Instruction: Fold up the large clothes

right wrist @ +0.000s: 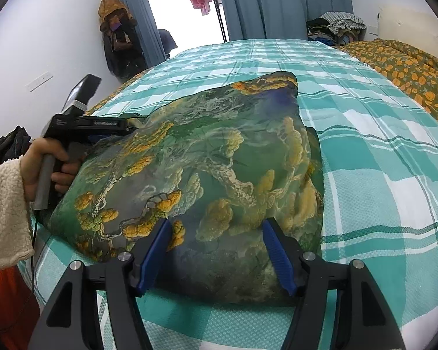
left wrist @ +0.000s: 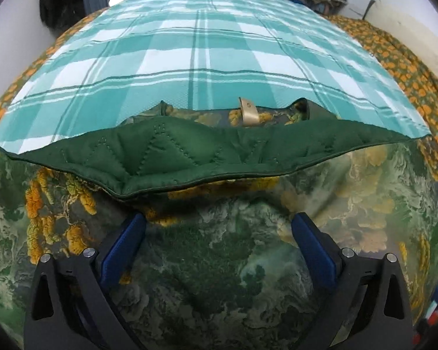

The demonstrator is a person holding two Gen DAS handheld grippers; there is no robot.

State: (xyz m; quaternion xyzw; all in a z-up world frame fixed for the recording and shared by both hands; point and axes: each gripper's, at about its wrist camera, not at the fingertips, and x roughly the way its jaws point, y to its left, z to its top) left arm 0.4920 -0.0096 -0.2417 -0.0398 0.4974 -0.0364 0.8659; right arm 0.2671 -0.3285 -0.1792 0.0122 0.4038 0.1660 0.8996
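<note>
A padded jacket with a green and orange landscape print (right wrist: 207, 157) lies folded in a bundle on the bed. In the left wrist view its dark green quilted lining (left wrist: 189, 151) is turned up along the far edge, with a beige neck label (left wrist: 249, 111) behind it. My left gripper (left wrist: 219, 227) is open, its blue pads over the printed fabric; it also shows in the right wrist view (right wrist: 84, 125) at the bundle's left edge, held by a hand. My right gripper (right wrist: 216, 230) is open, its pads resting over the bundle's near edge.
A teal and white checked bedspread (right wrist: 365, 151) covers the bed. An orange flowered quilt (right wrist: 400, 70) lies along the right side. Clothes are piled at the far right corner (right wrist: 335, 26). A coat hangs on the left wall (right wrist: 116, 32) by blue curtains.
</note>
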